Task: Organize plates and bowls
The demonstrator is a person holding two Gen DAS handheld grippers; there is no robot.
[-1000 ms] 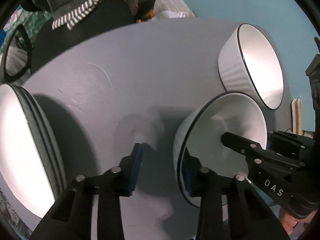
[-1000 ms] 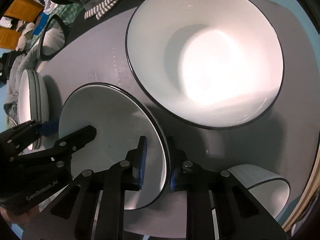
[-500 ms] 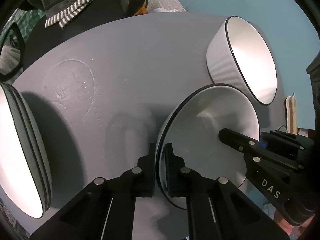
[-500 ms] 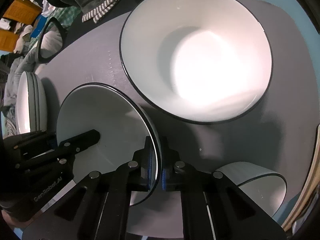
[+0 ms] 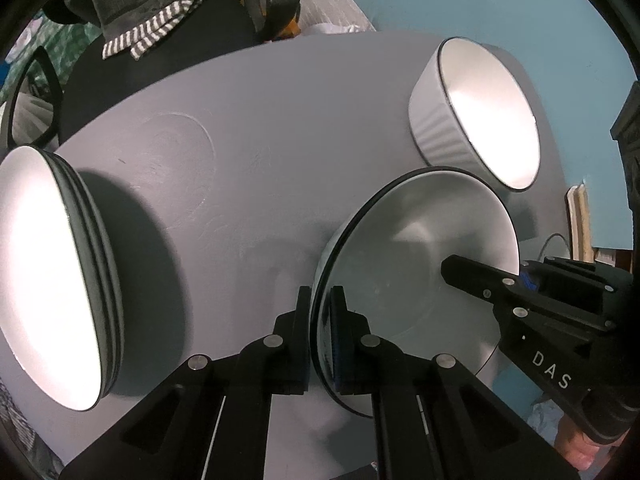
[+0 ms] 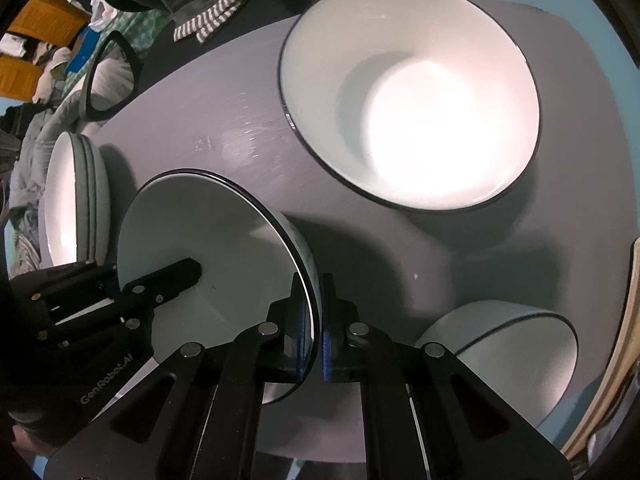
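Both tongs — left (image 5: pixel 320 320), right (image 6: pixel 310 320) — now clamp the bowl (image 5: pixel 420 272).

We see white bowls (image 6: pixel 224 256) with thin black rims, ribbed outside on the far one (image 5: pixel 440 120). Surface (image 5: pixel 260 140) is flat grey. Plate stack (image 5: pixel 44 272): white faces, dark edges. Fingers (image 5: pixel 340 344) black, blue pads. Striped grey-white cloth (image 5: pixel 152 36); teal wall (image 5: pixel 500 8).
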